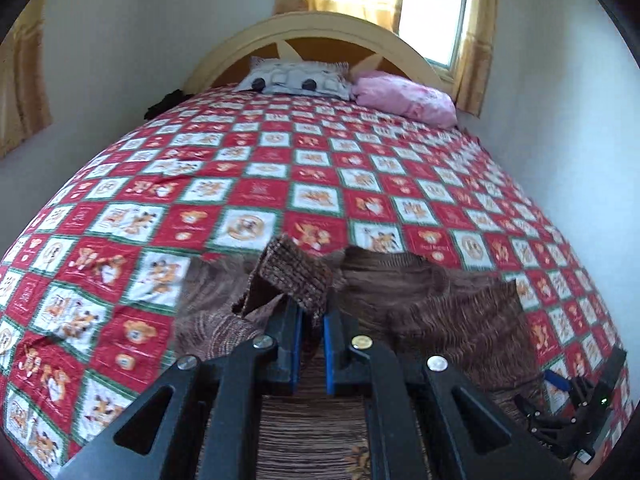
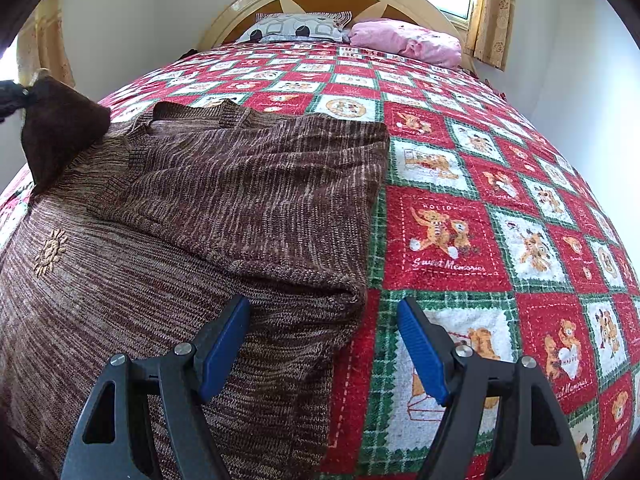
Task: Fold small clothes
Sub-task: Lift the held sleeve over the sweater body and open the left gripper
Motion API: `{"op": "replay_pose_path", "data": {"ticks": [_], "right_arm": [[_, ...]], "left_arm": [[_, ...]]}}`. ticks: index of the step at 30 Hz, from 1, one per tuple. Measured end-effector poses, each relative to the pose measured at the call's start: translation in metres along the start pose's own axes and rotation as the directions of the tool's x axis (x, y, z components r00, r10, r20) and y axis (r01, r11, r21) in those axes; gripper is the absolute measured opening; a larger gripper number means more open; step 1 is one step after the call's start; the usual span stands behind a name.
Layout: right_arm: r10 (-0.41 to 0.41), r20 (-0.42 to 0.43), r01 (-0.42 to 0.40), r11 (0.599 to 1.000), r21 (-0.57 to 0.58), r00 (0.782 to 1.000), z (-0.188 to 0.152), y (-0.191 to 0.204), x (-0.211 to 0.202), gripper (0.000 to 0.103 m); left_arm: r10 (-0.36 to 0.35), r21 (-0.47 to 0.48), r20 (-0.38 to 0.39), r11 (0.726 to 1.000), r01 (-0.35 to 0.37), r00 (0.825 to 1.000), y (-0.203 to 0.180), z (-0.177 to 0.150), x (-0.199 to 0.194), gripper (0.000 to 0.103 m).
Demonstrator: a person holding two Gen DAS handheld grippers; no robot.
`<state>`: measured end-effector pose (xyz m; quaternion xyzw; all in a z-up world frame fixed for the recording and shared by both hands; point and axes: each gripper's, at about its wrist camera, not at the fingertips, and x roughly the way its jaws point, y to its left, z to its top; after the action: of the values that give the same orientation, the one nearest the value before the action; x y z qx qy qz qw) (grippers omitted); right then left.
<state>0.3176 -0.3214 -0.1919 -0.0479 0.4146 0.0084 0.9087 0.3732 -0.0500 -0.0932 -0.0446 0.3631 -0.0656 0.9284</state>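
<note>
A brown knitted sweater (image 2: 240,184) lies on the bed, one side folded over its body, and it also fills the low centre of the left wrist view (image 1: 440,300). My left gripper (image 1: 312,312) is shut on a ribbed cuff (image 1: 296,276) of the sweater and holds it lifted off the bed. In the right wrist view that raised sleeve (image 2: 60,128) hangs at the far left from the dark left gripper (image 2: 10,96). My right gripper (image 2: 322,312) stands open over the sweater's right edge, nothing pinched; it also shows low in the left wrist view (image 1: 572,412).
A red, white and green teddy-bear bedspread (image 2: 460,240) covers the whole bed. A grey patterned pillow (image 1: 296,78) and a pink pillow (image 1: 404,98) lie against the arched headboard (image 1: 320,32). White walls flank the bed; a curtained window (image 1: 436,8) is behind.
</note>
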Motion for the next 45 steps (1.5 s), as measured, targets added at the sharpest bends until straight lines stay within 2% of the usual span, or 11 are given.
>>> {"op": "replay_pose_path", "data": {"ticks": [5,9,13,16,20,23,26,31,36,39,45], "right_arm": [[0.003,-0.001,-0.003,1.0,0.001,1.0,0.0,0.0,0.002,0.076],[0.011,-0.002,-0.011,1.0,0.007,1.0,0.0,-0.001,0.003,0.076],[0.012,-0.002,-0.012,1.0,0.008,1.0,0.0,-0.001,0.004,0.076],[0.02,0.003,-0.02,1.0,0.014,1.0,0.0,-0.002,0.002,0.076],[-0.022,0.02,0.022,1.0,0.015,1.0,0.007,0.002,-0.02,0.076],[0.028,0.078,-0.026,0.999,-0.022,0.997,0.023,0.027,-0.053,0.076],[0.138,0.095,-0.126,0.985,-0.121,0.986,0.048,0.077,-0.068,0.076],[0.207,0.012,-0.193,0.931,-0.308,0.978,0.079,0.177,-0.037,0.075],[0.131,-0.029,-0.131,0.9,-0.416,0.991,0.101,0.244,0.024,0.054],[0.076,-0.053,-0.091,0.913,-0.399,0.996,0.109,0.251,0.051,0.011],[0.07,-0.044,-0.077,0.975,-0.208,0.997,0.131,0.194,0.047,0.008]], "left_arm": [[-0.024,0.052,-0.086,0.998,0.029,0.996,-0.033,-0.025,0.029,0.01],[-0.043,0.153,-0.148,0.986,0.066,0.988,-0.051,-0.048,0.03,0.027],[0.009,0.249,-0.061,0.969,0.006,0.998,-0.042,-0.056,0.003,0.071],[0.148,0.287,0.014,0.947,-0.146,0.989,-0.012,-0.055,-0.006,0.074],[0.389,0.307,0.047,0.871,-0.384,0.92,0.04,-0.055,0.008,0.074],[0.416,0.264,0.007,0.876,-0.403,0.909,0.073,-0.055,0.02,0.074],[0.372,0.196,-0.075,0.915,-0.352,0.925,0.089,-0.055,0.038,0.074],[0.364,0.222,-0.035,0.911,-0.348,0.931,0.081,-0.069,0.037,0.074],[0.329,0.175,-0.028,0.931,-0.319,0.944,0.091,-0.072,0.035,0.08],[0.287,0.122,-0.052,0.952,-0.28,0.956,0.102,-0.069,0.037,0.084],[0.222,0.057,-0.085,0.974,-0.218,0.971,0.112,-0.068,0.04,0.087]]}}
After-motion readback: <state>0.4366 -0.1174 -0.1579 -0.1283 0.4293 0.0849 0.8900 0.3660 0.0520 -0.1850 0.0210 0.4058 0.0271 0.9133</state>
